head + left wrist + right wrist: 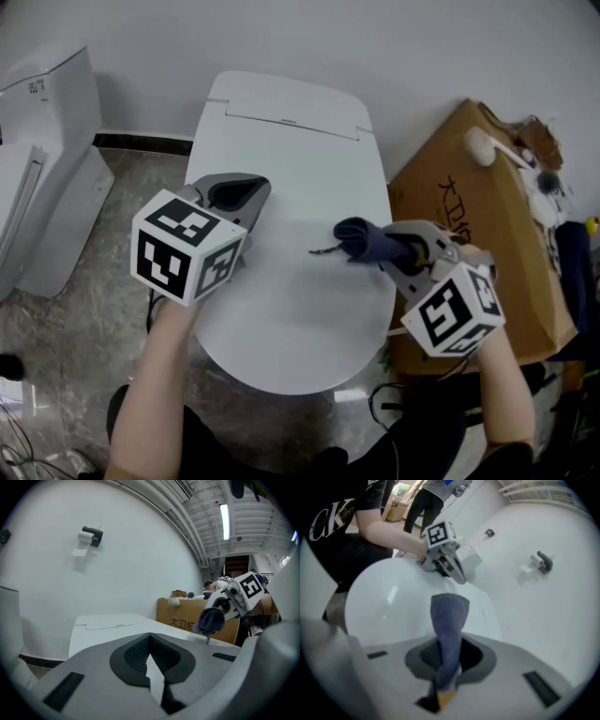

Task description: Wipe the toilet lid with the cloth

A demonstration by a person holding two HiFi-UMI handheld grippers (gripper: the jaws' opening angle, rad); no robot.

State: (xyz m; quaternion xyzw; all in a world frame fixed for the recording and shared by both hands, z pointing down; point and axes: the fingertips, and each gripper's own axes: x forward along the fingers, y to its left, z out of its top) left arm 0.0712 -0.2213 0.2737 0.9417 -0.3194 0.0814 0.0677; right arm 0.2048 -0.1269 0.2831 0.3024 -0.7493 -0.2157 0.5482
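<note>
The white toilet lid (291,281) is down and fills the middle of the head view. My right gripper (398,248) hovers over the lid's right edge, shut on a dark blue cloth (361,239). The bunched cloth sticks out leftward past the jaws, just above the lid. The right gripper view shows the cloth (449,625) standing up between the pads. My left gripper (246,187) is over the lid's left side, shut and holding nothing; its pads (140,656) meet with only the white lid beyond. The cloth (212,618) also shows in the left gripper view.
A brown cardboard box (487,234) with clutter on top stands tight against the toilet's right side. Another white fixture (47,159) stands at the left. The wall behind carries a paper holder (91,535). Cables (28,450) lie on the marble floor.
</note>
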